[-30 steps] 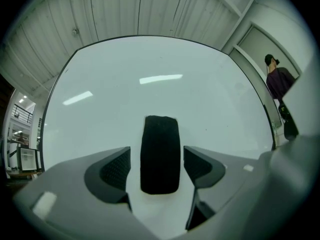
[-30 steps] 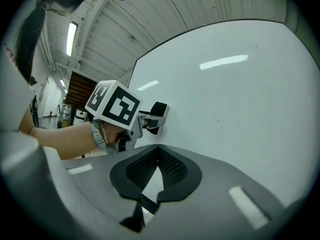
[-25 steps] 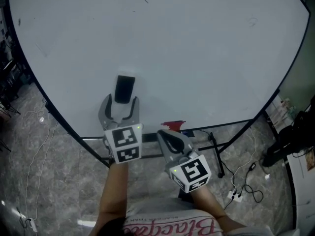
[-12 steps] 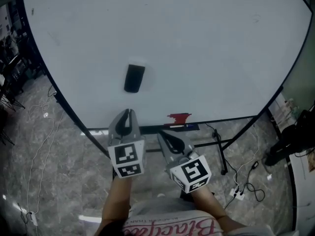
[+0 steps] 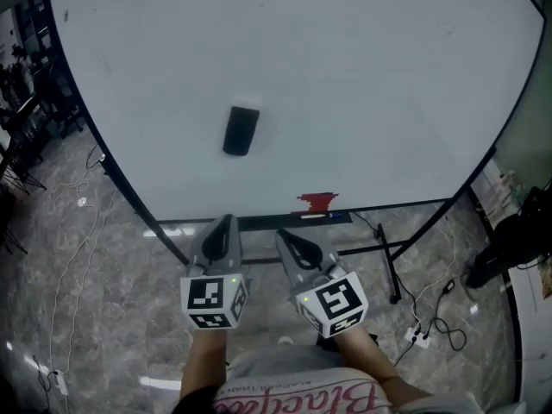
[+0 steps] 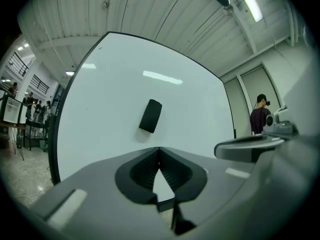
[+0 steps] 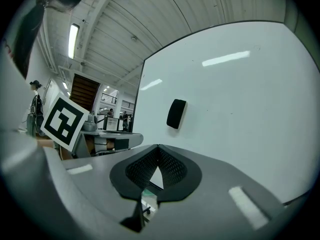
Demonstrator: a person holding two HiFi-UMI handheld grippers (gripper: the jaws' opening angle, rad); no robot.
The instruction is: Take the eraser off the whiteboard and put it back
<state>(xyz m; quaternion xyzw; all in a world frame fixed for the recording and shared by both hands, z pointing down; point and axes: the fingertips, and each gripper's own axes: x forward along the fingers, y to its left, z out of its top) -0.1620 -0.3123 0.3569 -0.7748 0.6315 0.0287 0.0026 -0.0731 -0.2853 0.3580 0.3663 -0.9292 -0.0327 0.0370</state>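
1 eraser (image 5: 241,131), L gripper (image 5: 226,219), R gripper (image 5: 281,235) (shut)

Black eraser (image 5: 241,131) on white whiteboard (image 5: 362,84), ahead of the grey left tool (image 5: 226,220) and right tool (image 5: 281,235), both with black-and-white square markers; mottled grey floor (image 5: 112,266) below.

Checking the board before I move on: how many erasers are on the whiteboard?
1. The black eraser sits on the whiteboard, left of centre, slightly tilted. The red thing at the bottom edge is too small to identify.
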